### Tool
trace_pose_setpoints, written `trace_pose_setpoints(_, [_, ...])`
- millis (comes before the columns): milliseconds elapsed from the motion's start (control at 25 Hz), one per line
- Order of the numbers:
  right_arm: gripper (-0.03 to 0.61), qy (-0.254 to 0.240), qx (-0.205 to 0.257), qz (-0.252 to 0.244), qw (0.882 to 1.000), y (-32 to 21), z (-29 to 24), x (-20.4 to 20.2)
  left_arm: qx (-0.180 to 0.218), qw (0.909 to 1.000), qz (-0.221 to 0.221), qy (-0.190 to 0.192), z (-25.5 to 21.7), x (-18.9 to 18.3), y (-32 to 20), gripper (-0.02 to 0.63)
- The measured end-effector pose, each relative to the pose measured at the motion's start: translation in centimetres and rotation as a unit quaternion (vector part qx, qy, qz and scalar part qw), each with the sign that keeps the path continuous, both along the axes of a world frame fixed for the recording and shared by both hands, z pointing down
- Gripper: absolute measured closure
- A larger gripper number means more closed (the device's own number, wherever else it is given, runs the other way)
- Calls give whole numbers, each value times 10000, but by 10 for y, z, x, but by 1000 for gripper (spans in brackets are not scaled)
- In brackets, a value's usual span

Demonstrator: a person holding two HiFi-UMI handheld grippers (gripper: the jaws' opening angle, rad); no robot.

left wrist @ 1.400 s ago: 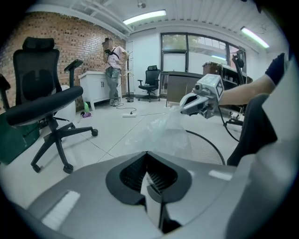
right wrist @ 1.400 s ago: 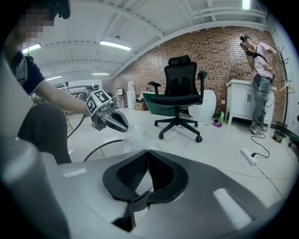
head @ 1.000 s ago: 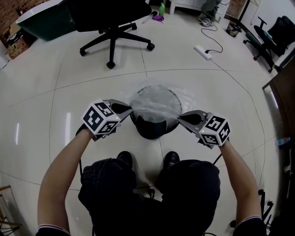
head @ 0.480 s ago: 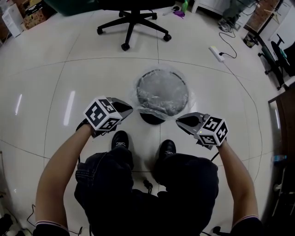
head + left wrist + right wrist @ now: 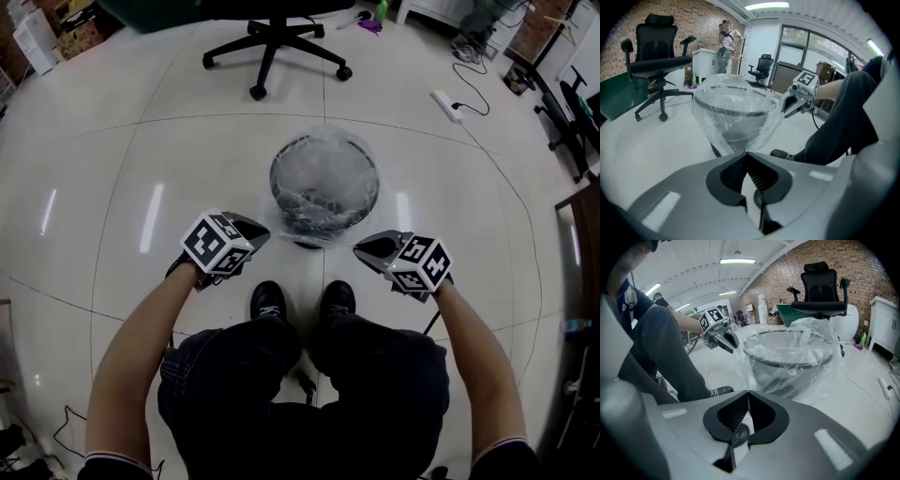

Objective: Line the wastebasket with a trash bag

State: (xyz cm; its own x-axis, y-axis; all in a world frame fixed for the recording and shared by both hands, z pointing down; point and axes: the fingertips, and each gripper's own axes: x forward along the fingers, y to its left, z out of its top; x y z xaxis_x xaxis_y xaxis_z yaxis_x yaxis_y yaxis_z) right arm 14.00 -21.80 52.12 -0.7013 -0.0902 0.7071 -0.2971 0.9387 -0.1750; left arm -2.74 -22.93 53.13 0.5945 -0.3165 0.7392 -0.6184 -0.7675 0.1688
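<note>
Grippers shut: L gripper [image 5: 266,235] + R gripper [image 5: 357,249], jaws fully closed, each w/ edge of clear trash bag [image 5: 323,173] nipped at tips.
Bag draped over rim of black wastebasket [image 5: 305,223], film taut toward both tips; basket upright on white tile floor [image 5: 141,150], just ahead of shoes [image 5: 270,300]; office chair [image 5: 272,42] beyond.

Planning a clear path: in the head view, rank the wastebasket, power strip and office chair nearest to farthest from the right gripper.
From the right gripper:
1. wastebasket, just ahead and to its left, its trash bag reaching the fingers.
2. power strip, farther ahead on the right.
3. office chair, farthest, beyond the wastebasket.
</note>
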Motion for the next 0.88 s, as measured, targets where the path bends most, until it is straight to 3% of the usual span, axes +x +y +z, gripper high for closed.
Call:
trace_pose_setpoints(360, [577,193,-197,185,9994,-21,35,7,-292,9996,17,4,40,16,-7,601])
trace_pose_setpoints(880, [575,204,-331,673,9970,-59,72,5,-536,9977,-390,143,87,9,-39,601])
